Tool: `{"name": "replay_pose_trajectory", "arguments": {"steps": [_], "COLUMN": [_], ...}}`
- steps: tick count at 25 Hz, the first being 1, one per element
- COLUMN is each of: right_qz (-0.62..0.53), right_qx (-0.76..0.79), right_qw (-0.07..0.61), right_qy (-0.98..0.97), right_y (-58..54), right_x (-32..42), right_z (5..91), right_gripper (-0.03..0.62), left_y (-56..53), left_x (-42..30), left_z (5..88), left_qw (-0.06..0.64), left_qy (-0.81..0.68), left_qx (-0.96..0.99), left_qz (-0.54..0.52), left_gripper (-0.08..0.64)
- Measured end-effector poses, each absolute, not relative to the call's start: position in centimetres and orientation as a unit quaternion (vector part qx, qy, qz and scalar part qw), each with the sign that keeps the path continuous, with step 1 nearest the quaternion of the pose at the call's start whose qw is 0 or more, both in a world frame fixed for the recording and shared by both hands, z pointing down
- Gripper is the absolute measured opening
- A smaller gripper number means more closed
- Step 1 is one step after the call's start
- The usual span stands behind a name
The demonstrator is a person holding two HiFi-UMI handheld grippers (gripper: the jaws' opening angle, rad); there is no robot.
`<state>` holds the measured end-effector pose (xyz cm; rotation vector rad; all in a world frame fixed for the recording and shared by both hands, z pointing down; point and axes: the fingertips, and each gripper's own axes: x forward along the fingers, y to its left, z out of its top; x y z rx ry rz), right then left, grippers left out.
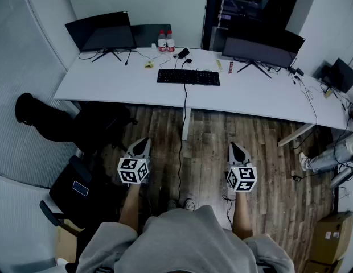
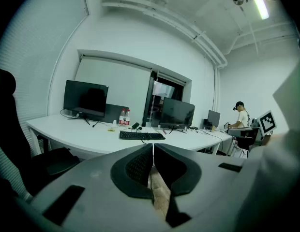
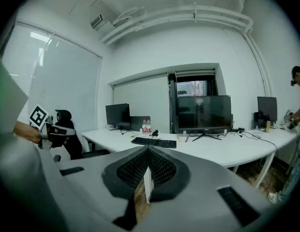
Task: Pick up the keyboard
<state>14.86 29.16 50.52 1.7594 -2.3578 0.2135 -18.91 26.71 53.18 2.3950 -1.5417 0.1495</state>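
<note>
**Figure: Both grippers held short of the desk, keyboard untouched**

The keyboard [image 1: 188,77] lay flat at the middle of the white desk [image 1: 102,84], about midway between its far and near edges, with its cable [image 1: 184,110] running over the near edge to the wooden floor [image 1: 267,152]. One dark monitor [image 1: 102,32] stood at the desk's far left corner and a second monitor [image 1: 262,49] toward its far right. Two bottles [image 1: 165,40] stood at the far edge between them.

The left gripper [image 2: 153,148] and the right gripper [image 3: 148,151] were held over the floor, well apart from the desk's near edge, both aimed toward the keyboard. Each had its jaws closed together at the tips, with nothing gripped. A black office chair [image 1: 102,124] stood beside the desk's near edge, left of the left gripper.
</note>
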Motion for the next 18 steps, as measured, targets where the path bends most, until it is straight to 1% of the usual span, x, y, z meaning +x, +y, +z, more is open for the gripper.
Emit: {"name": "replay_pose_trajectory", "arguments": {"steps": [9, 13, 14, 15, 16, 17, 18], "right_qz": [0.074, 0.076, 0.079, 0.083, 0.086, 0.088, 0.089], "right_qx": [0.592, 0.586, 0.584, 0.579, 0.575, 0.574, 0.573], "right_qw": [0.098, 0.087, 0.083, 0.079, 0.076, 0.075, 0.074], "right_qy": [-0.797, -0.802, -0.804, -0.807, -0.810, -0.811, -0.811], "right_y": [29.0, 29.1, 29.0, 29.0, 29.0, 29.0, 29.0], "right_x": [15.0, 15.1, 15.2, 15.2, 15.1, 15.2, 15.3], "right_z": [51.0, 51.1, 51.2, 51.3, 51.4, 51.5, 51.6], "right_gripper": [0.000, 0.002, 0.004, 0.086, 0.201, 0.265, 0.289], "left_y": [26.7, 26.9, 27.0, 27.1, 27.2, 27.2, 27.3], "left_x": [-18.9, -18.8, -18.5, -18.2, -17.9, -17.7, -17.5], "left_z": [53.9, 54.2, 54.3, 54.3, 54.4, 54.4, 54.3], "left_qw": [0.146, 0.147, 0.152, 0.158, 0.163, 0.164, 0.163], "left_qy": [-0.540, -0.536, -0.529, -0.520, -0.512, -0.506, -0.503], "left_qx": [0.827, 0.830, 0.834, 0.838, 0.842, 0.846, 0.848], "left_qz": [0.057, 0.049, 0.045, 0.041, 0.038, 0.037, 0.037], "left_gripper": [0.020, 0.021, 0.061, 0.164, 0.268, 0.278, 0.278]}}
